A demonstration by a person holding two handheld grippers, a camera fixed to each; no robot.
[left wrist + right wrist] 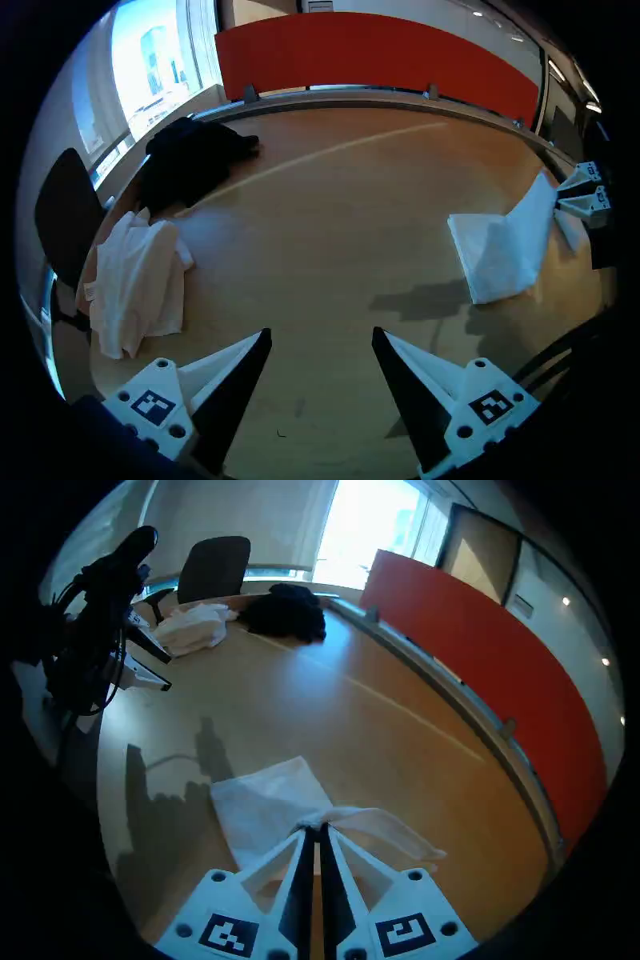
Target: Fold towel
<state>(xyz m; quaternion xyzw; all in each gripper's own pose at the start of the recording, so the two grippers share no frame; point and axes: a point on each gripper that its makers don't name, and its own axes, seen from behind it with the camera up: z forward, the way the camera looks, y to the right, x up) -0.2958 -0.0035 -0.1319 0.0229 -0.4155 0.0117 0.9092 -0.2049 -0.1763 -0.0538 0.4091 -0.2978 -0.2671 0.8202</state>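
1. Left gripper view: the left gripper [321,330] hangs, jaws spread, over the wooden tabletop [336,208]. One white cloth heap [136,280], one dark garment [192,160] and one chair [68,212] sit left. The white towel [496,252] lies right, one flap raised at the right gripper [570,196].
2. Right gripper view: its jaws, pressed together, pinch the towel's bunched edge; a red partition [496,664] lines the tabletop.

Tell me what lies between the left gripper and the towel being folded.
Only bare wooden table, crossed by a shadow, separates the left gripper from the towel, as the left gripper view shows.
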